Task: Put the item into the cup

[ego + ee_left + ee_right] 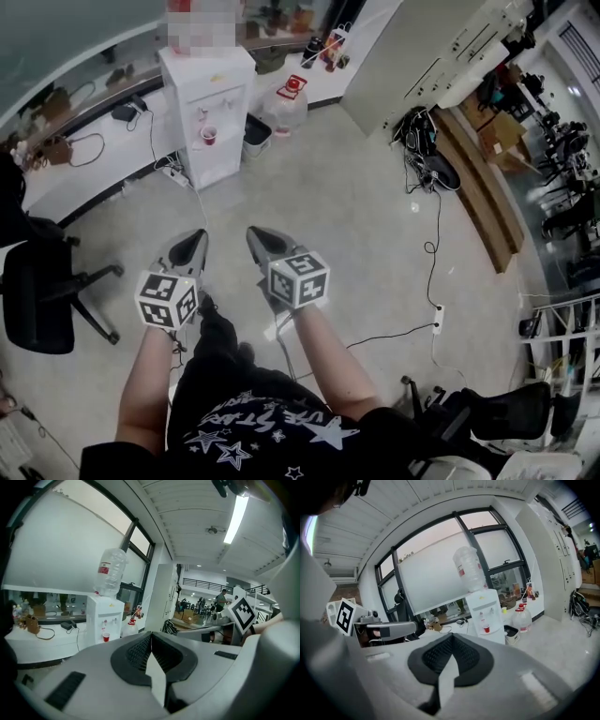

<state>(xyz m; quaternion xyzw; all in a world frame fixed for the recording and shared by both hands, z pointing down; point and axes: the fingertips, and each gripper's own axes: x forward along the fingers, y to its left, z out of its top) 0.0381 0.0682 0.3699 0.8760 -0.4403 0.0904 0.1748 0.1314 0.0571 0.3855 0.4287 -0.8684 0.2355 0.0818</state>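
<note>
Cup (pixel 208 134), red, stands in tap recess of white water dispenser (pixel 220 89), 12 o'clock from your grippers, well apart across floor. Your left gripper (pixel 199 235) clenched, jaws pressed together on nothing. Your right gripper (pixel 252 232) likewise clenched, empty. Both side by side, tips toward dispenser. Water bottle (pixel 286 105) on floor beside dispenser, 1 o'clock.

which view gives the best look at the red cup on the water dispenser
The head view: it looks down on the red cup standing in the tap recess of the water dispenser, so its open top shows. The left gripper view shows the red cup side-on and small under the taps; the right gripper view shows much the same.
</note>
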